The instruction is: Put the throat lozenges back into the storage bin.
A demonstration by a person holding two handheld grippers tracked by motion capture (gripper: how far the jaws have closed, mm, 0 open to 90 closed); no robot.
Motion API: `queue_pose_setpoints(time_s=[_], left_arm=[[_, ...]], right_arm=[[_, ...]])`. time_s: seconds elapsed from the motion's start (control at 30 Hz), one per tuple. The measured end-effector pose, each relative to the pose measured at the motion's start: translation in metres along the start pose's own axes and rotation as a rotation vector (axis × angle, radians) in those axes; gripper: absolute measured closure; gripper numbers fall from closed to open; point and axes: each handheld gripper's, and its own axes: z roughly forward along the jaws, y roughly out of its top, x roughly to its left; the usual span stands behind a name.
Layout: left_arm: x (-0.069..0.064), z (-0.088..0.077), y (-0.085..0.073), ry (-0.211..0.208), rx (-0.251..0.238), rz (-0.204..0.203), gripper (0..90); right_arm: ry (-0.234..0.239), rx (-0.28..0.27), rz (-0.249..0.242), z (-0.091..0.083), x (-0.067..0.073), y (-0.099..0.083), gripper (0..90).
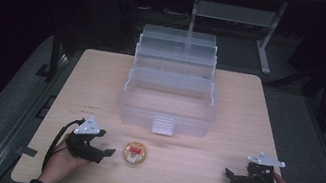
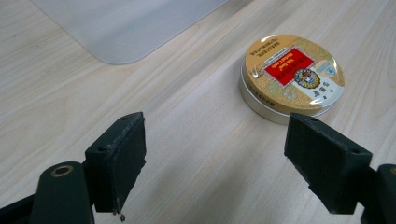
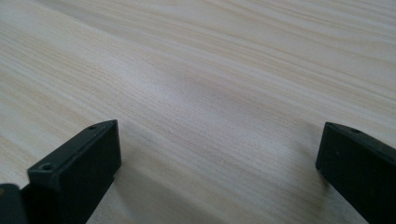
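Note:
A small round tin (image 1: 134, 153) with a gold and red lid lies flat on the wooden table (image 1: 231, 98), near the front, in front of a clear plastic storage box (image 1: 167, 106). My left gripper (image 1: 106, 155) rests on the table just left of the tin, open, jaws pointing toward it and apart from it. In the left gripper view the tin (image 2: 292, 77) lies beyond the right jaw, with nothing between the jaws of my left gripper (image 2: 224, 161). My right gripper (image 1: 231, 177) sits at the front right, open. In the right gripper view my right gripper (image 3: 219, 163) faces bare wood.
The clear box stands open at mid-table, with tiered transparent trays (image 1: 176, 56) folded back behind it and a latch (image 1: 163, 125) on its front. Its corner (image 2: 126, 28) shows in the left gripper view. Dark floor and a desk frame (image 1: 267, 34) lie beyond.

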Motion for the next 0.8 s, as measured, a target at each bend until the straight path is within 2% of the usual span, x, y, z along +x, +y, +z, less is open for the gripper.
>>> queue_pose_setpoints(time_s=[0.47,0.8], left_arm=[[-0.012,0.006,0.020,-0.039,-0.012,0.032,19.8],[-0.018,0.013,0.031,-0.062,0.001,0.058,19.6]], right_arm=[[0.000,0.000,0.000,0.000,0.000,0.000,0.0],[0.000,0.000,0.000,0.000,0.000,0.000,0.0]])
